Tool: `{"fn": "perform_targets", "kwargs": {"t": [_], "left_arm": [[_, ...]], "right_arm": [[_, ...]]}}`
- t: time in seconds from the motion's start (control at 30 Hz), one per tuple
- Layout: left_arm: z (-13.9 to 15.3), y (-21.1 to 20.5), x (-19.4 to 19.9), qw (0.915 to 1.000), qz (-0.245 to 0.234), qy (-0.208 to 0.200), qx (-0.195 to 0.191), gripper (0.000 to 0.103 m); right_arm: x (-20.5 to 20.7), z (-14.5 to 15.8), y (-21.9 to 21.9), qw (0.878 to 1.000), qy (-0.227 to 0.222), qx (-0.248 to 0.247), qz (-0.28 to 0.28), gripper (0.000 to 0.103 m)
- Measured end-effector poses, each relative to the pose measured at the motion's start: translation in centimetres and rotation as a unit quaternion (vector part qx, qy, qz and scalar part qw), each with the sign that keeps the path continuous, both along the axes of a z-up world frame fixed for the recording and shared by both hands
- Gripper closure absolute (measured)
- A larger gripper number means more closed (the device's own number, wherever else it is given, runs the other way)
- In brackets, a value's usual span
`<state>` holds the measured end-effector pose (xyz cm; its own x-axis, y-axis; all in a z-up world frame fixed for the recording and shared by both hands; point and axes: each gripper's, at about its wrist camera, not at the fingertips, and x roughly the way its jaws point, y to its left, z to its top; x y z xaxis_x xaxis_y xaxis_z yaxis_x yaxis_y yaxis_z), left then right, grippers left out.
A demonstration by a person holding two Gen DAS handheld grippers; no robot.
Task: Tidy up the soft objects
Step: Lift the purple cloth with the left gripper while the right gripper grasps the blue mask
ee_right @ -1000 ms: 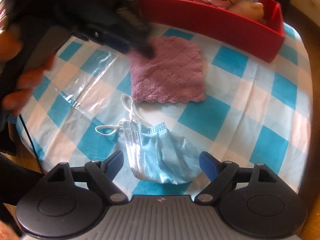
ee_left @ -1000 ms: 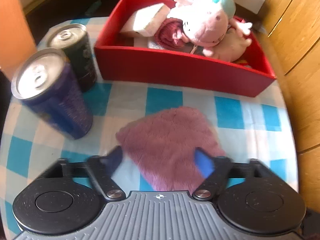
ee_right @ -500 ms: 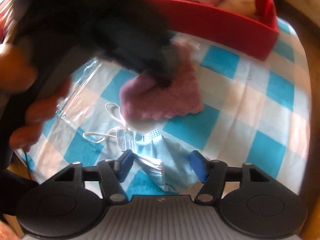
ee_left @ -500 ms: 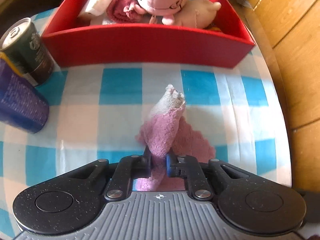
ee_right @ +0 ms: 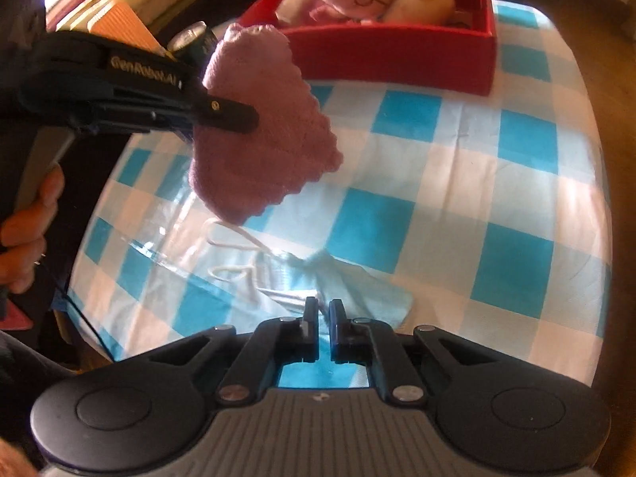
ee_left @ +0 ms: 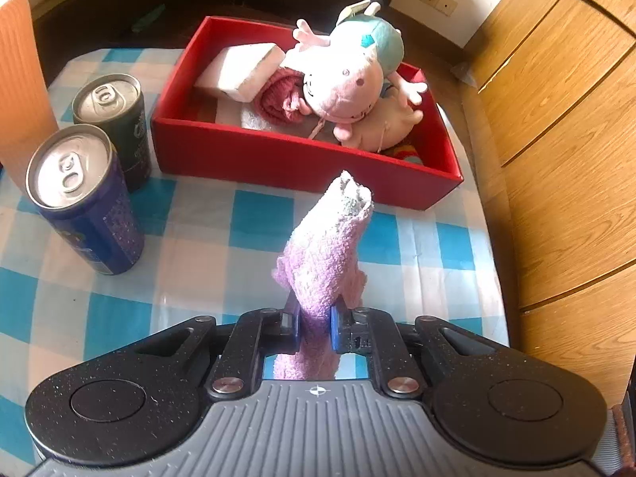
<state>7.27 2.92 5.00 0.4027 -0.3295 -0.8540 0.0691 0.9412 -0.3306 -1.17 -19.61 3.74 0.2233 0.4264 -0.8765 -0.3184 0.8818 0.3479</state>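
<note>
My left gripper (ee_left: pixel 314 324) is shut on a purple fluffy cloth (ee_left: pixel 328 250) and holds it above the checked tablecloth; the cloth (ee_right: pixel 258 135) hangs from that gripper in the right wrist view. A red box (ee_left: pixel 302 155) ahead holds a pink plush pig (ee_left: pixel 346 79), a white sponge block (ee_left: pixel 242 65) and other soft items. My right gripper (ee_right: pixel 324 310) is shut on a light blue face mask (ee_right: pixel 357 290) that lies on the cloth, its white ear loops (ee_right: pixel 234 254) to the left.
Two drink cans stand left of the box: a blue one (ee_left: pixel 85 198) and a dark green one (ee_left: pixel 115 123). An orange object (ee_left: pixel 20 79) is at the far left. Wooden cabinets (ee_left: pixel 564 139) run along the right. The table edge (ee_left: pixel 497 278) is near the right.
My left gripper closed on the purple cloth and lifted it off the table. My right gripper closed its fingers on the blue mask.
</note>
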Motion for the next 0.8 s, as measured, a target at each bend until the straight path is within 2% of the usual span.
{"fn": "perform_targets", "kwargs": {"t": [0.17,0.27,0.3,0.4,0.47,0.53,0.57,0.6,0.63,0.67,0.8], "left_arm": [[1.3,0.5,0.5,0.9999,0.008,-0.002,-0.011,0.089],[1.5,0.8,0.5,0.9997,0.009,-0.005,-0.021,0.087],[1.6,0.9,0.4,0.9997,0.010,-0.007,-0.023,0.086],[1.6,1.0,0.1,0.9998,0.003,-0.007,-0.021,0.083],[1.4,1.1,0.0,0.9998,0.002,-0.003,-0.020,0.082],[1.3,1.2,0.1,0.9998,0.004,0.001,-0.021,0.082],[1.3,1.2,0.0,0.9998,0.004,0.001,-0.022,0.081],[1.4,1.2,0.0,0.9997,0.004,0.000,-0.023,0.081],[1.5,1.3,0.0,0.9997,0.002,-0.003,-0.025,0.081],[1.7,1.2,-0.1,0.9996,0.000,-0.005,-0.027,0.081],[2.2,1.1,-0.1,0.9995,-0.003,-0.012,-0.031,0.080]], "right_arm": [[-0.1,1.4,-0.1,0.999,-0.017,0.030,0.008,0.103],[-1.1,1.5,1.7,0.996,-0.050,-0.010,0.069,0.103],[-1.4,1.3,2.6,0.994,-0.052,-0.021,0.095,0.087],[-2.9,0.8,4.9,0.982,-0.065,-0.057,0.167,0.070],[-3.7,0.3,6.0,0.973,-0.093,-0.091,0.189,0.058],[-3.5,-1.0,6.5,0.964,-0.114,-0.135,0.200,0.058],[-3.2,-1.7,6.5,0.962,-0.112,-0.151,0.197,0.059],[-2.7,-2.4,6.4,0.964,-0.099,-0.162,0.188,0.083],[-2.2,-3.0,6.0,0.968,-0.073,-0.164,0.177,0.102],[-1.9,-3.2,5.5,0.972,-0.057,-0.156,0.164,0.103],[-2.4,-2.0,4.5,0.979,-0.053,-0.120,0.153,0.103]]}}
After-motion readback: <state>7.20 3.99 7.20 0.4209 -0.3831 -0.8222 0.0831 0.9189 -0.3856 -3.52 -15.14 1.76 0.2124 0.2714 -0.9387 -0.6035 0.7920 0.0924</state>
